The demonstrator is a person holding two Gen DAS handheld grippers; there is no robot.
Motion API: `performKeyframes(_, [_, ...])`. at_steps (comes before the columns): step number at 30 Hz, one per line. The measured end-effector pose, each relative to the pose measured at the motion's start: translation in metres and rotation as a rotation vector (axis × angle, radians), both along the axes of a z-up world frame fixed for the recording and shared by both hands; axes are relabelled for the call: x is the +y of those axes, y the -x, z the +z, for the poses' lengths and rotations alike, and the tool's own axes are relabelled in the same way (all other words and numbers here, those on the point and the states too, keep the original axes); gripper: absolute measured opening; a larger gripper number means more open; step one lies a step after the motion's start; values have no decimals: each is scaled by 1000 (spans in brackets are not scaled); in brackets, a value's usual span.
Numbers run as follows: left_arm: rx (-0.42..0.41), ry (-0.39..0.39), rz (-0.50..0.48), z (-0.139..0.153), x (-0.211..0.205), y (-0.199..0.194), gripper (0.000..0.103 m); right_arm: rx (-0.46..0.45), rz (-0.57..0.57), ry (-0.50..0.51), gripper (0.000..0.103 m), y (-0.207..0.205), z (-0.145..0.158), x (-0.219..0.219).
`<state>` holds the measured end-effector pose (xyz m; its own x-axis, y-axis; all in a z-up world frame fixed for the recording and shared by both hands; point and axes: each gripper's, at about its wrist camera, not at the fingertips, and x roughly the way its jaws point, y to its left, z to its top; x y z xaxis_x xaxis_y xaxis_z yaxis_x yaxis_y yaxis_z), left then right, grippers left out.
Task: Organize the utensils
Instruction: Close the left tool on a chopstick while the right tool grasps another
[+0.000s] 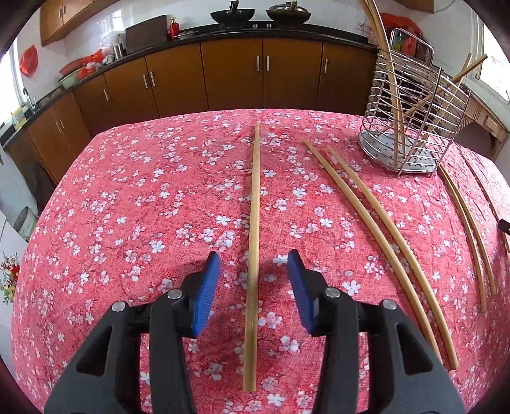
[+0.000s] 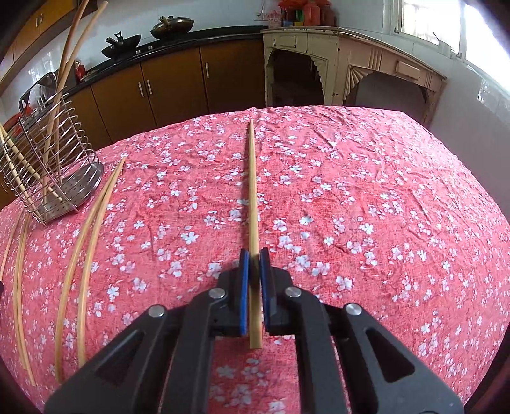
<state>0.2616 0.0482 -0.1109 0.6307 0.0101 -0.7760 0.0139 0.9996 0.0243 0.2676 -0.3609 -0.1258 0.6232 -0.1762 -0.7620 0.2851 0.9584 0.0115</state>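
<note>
Chopsticks: loose ones lie on floral cloth (image 1: pixel 143 191) over counter, several already stand in wire rack (image 1: pixel 411 127). Rack sits at far side. Left gripper (image 1: pixel 254 266), jaws spread, straddles one chopstick (image 1: pixel 254 223) without touching. Right gripper (image 2: pixel 254 258), jaws pinching thick end of another chopstick (image 2: pixel 251 191). Likely light, stiff, smooth wood; prone to roll or pivot, so grip near thick end.

No readable text, labels, brands or numbers in either view. Bottles (image 2: pixel 302 12) at top of right wrist view carry labels, too small and blurred to read.
</note>
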Motion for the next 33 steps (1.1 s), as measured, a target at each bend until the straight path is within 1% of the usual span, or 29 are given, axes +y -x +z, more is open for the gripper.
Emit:
performKeyframes(11, [3,1,-4,1,-1,-4,48,0,0,-3,9,-1,0,-1])
performKeyframes(25, [4,2,-3,1,-2,-3,49,0,0,-10,9,0,0,-2])
performKeyframes(28, [3,15,-1,2,0,-2,49,1,1,-11,9,3,0,-3])
performKeyframes(29, [3,20,2,2,2,0,49,5,3,3,9,5,0,-1])
performKeyframes(33, [8,-10,-32,1,2,20,49,13,19,35,12,20,0,5])
